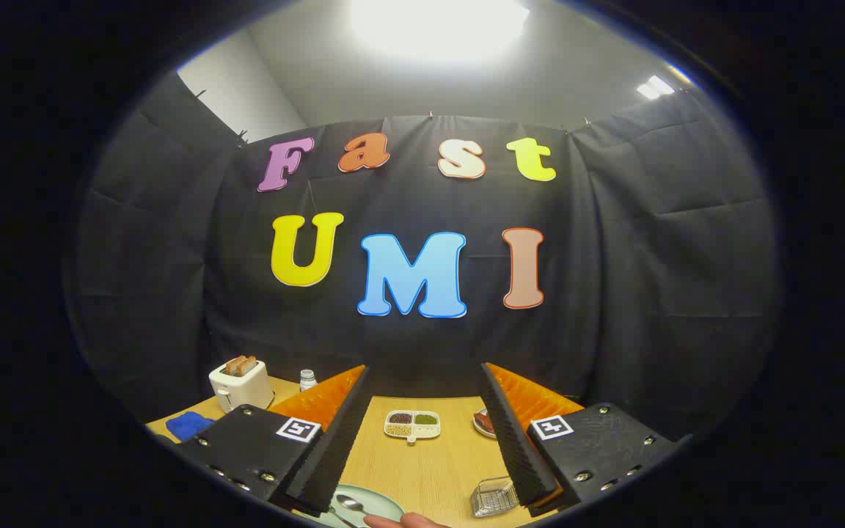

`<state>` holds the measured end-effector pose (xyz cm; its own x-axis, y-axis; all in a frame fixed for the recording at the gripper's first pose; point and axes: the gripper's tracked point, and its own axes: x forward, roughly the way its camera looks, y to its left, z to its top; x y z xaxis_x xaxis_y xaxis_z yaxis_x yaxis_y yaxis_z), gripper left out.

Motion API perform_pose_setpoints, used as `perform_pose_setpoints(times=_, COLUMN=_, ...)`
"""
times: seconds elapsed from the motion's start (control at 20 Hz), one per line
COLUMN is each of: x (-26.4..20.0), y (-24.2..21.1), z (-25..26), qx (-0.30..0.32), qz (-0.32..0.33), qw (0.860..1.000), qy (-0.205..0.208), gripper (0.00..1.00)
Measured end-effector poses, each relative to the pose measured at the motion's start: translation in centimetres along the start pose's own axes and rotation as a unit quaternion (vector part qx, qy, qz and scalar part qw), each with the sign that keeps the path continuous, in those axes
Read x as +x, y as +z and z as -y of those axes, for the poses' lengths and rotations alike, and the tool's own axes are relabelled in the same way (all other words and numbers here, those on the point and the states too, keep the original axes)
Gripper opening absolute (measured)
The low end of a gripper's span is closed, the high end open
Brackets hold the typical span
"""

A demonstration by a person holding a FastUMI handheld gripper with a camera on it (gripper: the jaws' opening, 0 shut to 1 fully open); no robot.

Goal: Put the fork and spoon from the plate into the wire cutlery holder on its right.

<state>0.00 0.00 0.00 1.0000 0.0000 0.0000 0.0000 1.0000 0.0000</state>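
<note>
Low in the frame, the gripper [422, 440] hangs with its fingers spread wide, holding nothing. Beneath the left finger a spoon [350, 503] lies on the plate [386, 504], bowl toward the middle, handle running lower left. The wire cutlery holder [494, 496] sits by the right finger.

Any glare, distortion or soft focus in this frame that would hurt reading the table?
Gripper view: ceiling light blown out to white glare; fisheye bends the cloth wall and squeezes the table low; gripper open, its jaws apart over the plate and spoon; wire holder small but sharp.
</note>
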Motion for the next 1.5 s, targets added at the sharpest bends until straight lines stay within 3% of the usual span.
perform_pose_setpoints(times=0.95, x=0.2, y=-0.8, z=0.5, qx=-0.004, qz=-0.01, qw=1.0, qy=-0.005, gripper=0.89)
perform_pose_setpoints(times=1.3, x=0.3, y=-5.3, z=-1.1, qx=-0.056, qz=-0.085, qw=0.993, qy=0.059, gripper=0.89)
perform_pose_setpoints(times=1.5, x=0.0, y=-9.4, z=-2.3, qx=-0.108, qz=-0.143, qw=0.978, qy=0.107, gripper=0.89)
